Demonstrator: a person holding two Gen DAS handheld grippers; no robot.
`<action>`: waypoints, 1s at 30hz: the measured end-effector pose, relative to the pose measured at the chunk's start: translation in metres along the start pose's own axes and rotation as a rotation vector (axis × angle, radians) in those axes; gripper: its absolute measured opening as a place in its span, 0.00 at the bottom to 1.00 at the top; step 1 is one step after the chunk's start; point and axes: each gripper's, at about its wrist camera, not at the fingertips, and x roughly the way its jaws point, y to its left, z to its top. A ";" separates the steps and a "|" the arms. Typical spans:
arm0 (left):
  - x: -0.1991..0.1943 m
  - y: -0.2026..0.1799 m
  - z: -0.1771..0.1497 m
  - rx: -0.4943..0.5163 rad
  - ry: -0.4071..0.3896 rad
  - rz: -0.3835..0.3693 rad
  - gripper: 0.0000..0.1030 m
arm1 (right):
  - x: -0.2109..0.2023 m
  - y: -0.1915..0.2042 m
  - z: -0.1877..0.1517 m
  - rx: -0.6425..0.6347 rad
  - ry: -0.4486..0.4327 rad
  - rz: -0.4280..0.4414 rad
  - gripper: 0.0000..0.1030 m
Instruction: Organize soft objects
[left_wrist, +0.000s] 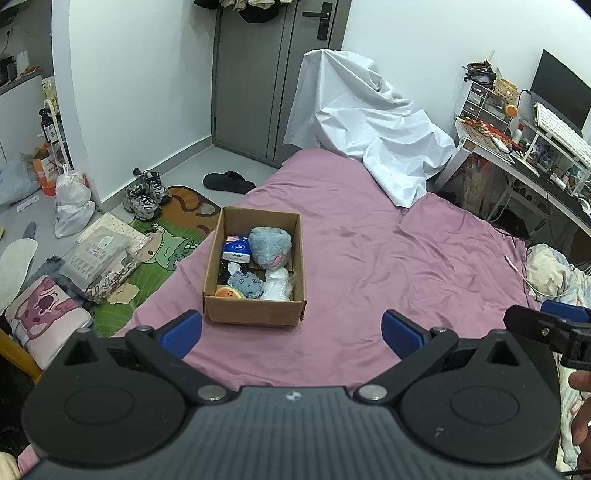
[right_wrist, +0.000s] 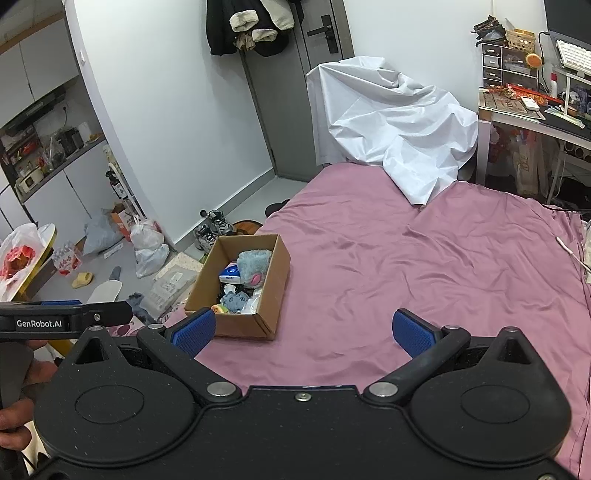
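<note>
The cardboard box (left_wrist: 255, 295) sat near the pink bedsheet's (left_wrist: 369, 251) left edge. Right of the box, the sheet lay bare. The left gripper (left_wrist: 291, 328) and right gripper (right_wrist: 303, 330) were released, holding nothing.

"GenRobot.AI" stands on the left hand-held gripper (right_wrist: 110, 312).

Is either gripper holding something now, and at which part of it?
Nothing is held. The left gripper and right gripper both have open, empty jaws above the bed.

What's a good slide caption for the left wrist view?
Open left claw above a pink bed, facing a box of soft toys.
</note>
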 end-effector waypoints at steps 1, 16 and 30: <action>0.000 0.001 0.000 0.000 0.000 0.000 1.00 | 0.000 0.000 0.000 -0.002 0.001 0.001 1.00; 0.008 0.004 0.001 0.002 0.017 0.007 1.00 | 0.005 0.003 -0.001 -0.004 0.020 0.007 1.00; 0.011 0.008 -0.002 0.000 0.018 0.011 1.00 | 0.005 0.003 -0.002 -0.002 0.021 0.007 1.00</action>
